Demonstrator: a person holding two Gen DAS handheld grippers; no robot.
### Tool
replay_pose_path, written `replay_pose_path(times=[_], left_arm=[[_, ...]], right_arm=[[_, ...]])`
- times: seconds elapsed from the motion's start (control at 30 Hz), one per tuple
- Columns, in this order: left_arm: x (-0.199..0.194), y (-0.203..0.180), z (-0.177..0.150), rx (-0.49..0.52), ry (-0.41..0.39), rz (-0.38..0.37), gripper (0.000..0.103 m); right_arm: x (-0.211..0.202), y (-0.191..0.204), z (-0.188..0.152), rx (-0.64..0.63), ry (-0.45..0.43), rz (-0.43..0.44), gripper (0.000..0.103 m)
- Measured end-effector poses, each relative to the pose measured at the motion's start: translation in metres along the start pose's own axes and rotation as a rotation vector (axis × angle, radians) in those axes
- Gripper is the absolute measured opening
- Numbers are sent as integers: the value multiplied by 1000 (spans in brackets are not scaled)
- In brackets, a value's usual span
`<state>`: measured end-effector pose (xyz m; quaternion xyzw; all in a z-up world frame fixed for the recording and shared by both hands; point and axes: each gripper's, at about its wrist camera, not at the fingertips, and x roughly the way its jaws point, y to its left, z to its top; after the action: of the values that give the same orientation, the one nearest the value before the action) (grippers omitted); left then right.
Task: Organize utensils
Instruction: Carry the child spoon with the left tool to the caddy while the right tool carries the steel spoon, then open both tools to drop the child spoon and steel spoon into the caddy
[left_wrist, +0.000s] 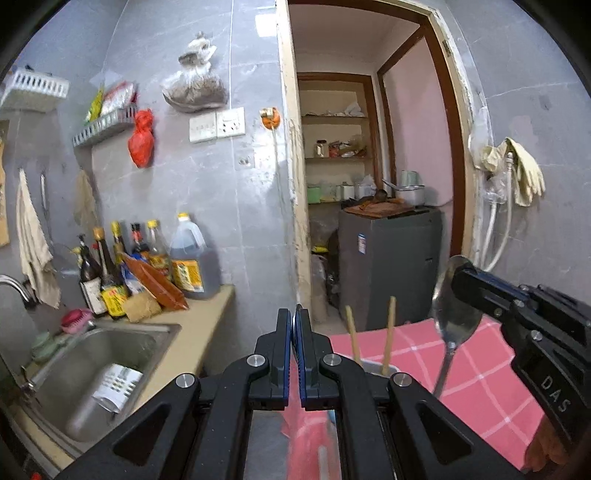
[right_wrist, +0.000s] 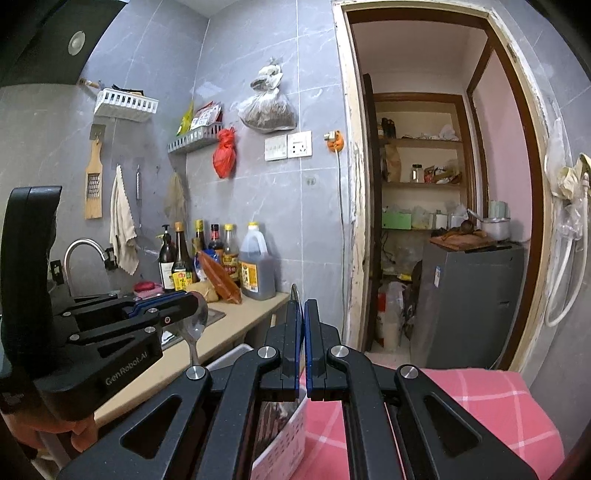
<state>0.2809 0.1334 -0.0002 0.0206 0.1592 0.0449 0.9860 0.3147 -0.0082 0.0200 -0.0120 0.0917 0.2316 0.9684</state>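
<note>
1. While both claws are shut tight, each one pinches a spoon by its round end. The left claw (left_wrist: 295, 325) has the left spoon (right_wrist: 197, 321), and the right claw (right_wrist: 303, 325) has the right spoon (left_wrist: 456, 317). Both handles hang down.
2. The round ends are smooth, so I think a spoon could slip, swing or drop.
3. Just below is a cup (left_wrist: 373, 367) with two chopsticks (left_wrist: 388, 332) in it, on the pink cloth (left_wrist: 480, 369). A handle could bump the chopsticks and miss the cup, or tip it.
4. The claws are near each other and could knock together.
5. The sink (left_wrist: 110, 350) and bottles (left_wrist: 110, 266) are off to the left, out of the way.
</note>
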Motion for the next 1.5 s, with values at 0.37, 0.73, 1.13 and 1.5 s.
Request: replay_pose_path(times=[0.37, 0.73, 1.13, 1.5], left_arm=[[-14, 10, -5, -105, 47, -107, 6], [-13, 16, -20, -236, 159, -236, 11], [-35, 19, -18, -303, 114, -247, 43], [-68, -2, -14, -262, 74, -225, 83]], right_arm=[[-13, 3, -14, 6, 51, 52, 4], [-17, 5, -24, 22, 101, 76, 16], [-52, -11, -14, 86, 68, -34, 42], [-105, -40, 0, 124, 52, -172, 76]])
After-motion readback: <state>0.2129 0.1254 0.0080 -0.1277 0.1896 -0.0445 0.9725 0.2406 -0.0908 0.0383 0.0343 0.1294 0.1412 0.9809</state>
